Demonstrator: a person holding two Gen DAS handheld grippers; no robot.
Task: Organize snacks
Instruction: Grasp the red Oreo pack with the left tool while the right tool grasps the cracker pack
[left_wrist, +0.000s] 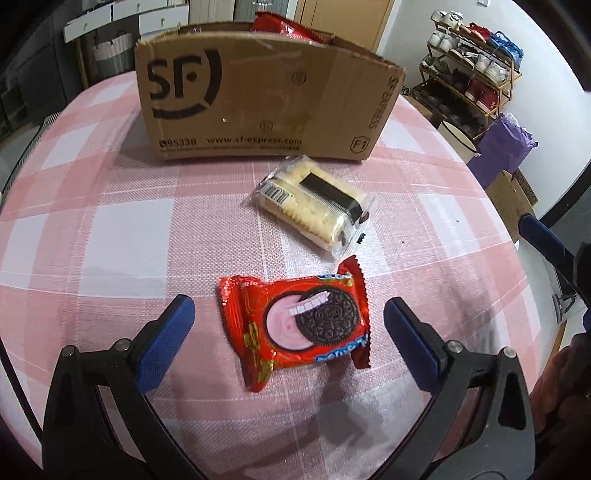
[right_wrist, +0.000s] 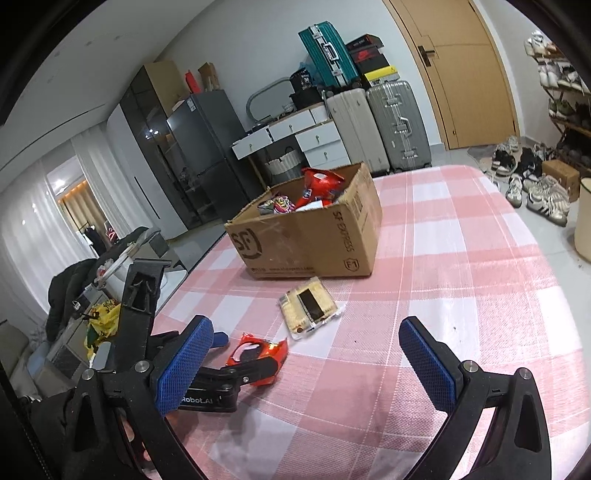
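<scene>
— Where's the snack?
— The red foil Oreo cookie packet (left_wrist: 295, 328) lies flat on the pink-and-white checked tablecloth (left_wrist: 110, 229), between my left tongs' (left_wrist: 288, 325) wide-open blue pads, untouched.
— And your right tongs (right_wrist: 306, 354)?
— Spread wide, empty, near the clear-wrapped cracker pack (right_wrist: 308, 306), this side of the brown cardboard box (right_wrist: 306, 240).
</scene>
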